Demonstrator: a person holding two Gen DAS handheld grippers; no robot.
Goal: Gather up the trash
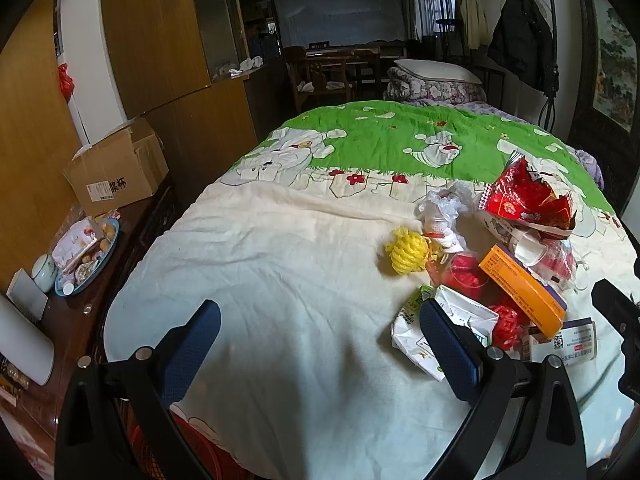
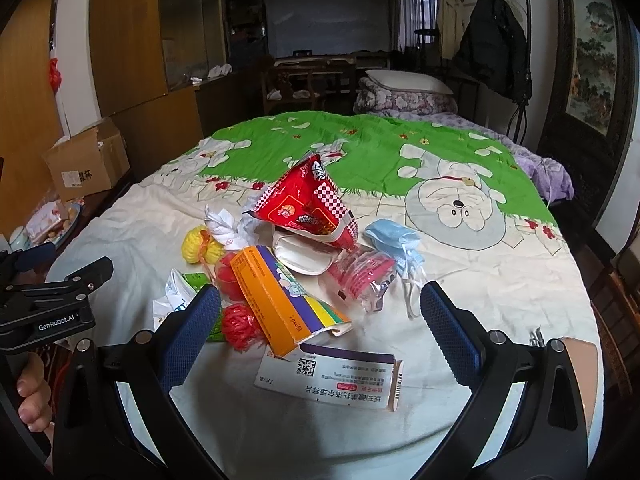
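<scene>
I hold both tools, left tool [image 1: 320, 350] and right tool [image 2: 320, 336], spread and empty; all trash [image 2: 288, 264] ahead lies uncollected on the bed [image 2: 460, 280].

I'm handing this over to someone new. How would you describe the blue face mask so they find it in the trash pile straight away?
Start at the bed's cartoon quilt and find the trash heap in the middle of it. The tall red snack bag tops the heap; just right of it lies the face mask. It is the pile's only pale blue piece, soft and crumpled, with white ear loops trailing toward the camera.
</scene>
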